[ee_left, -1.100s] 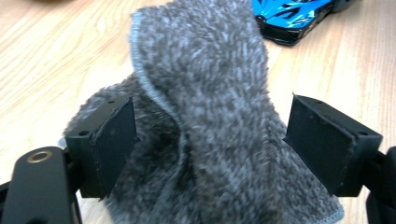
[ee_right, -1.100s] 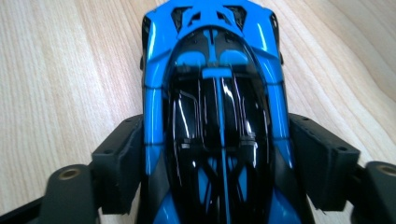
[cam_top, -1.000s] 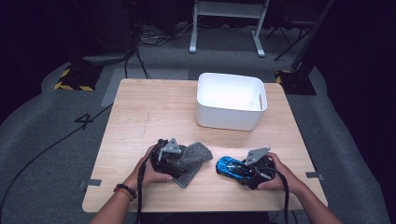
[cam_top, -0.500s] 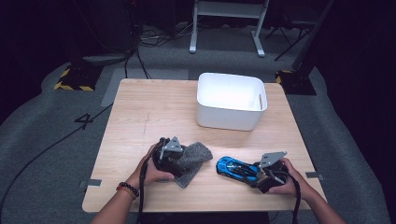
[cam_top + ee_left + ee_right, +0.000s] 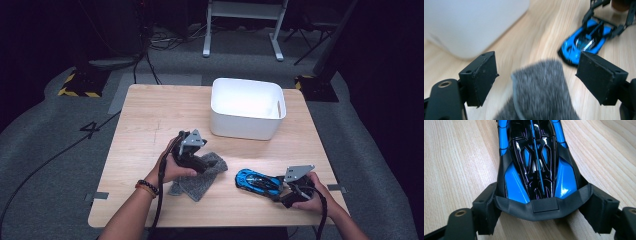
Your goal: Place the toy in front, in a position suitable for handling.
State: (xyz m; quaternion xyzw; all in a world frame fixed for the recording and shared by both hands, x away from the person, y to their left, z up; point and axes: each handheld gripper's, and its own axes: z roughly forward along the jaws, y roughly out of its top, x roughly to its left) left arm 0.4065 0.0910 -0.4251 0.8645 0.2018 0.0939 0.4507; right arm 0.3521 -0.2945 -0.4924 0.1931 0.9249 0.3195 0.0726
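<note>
White bin behind, R fingers clamp blue car, L fingers released over grey cloth.

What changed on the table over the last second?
The right tongs slid along to the blue toy car's end and have just been closing, pads now pressing on it. The left tongs rose off the grey cloth, open. Car, cloth and white bin stayed put.
</note>
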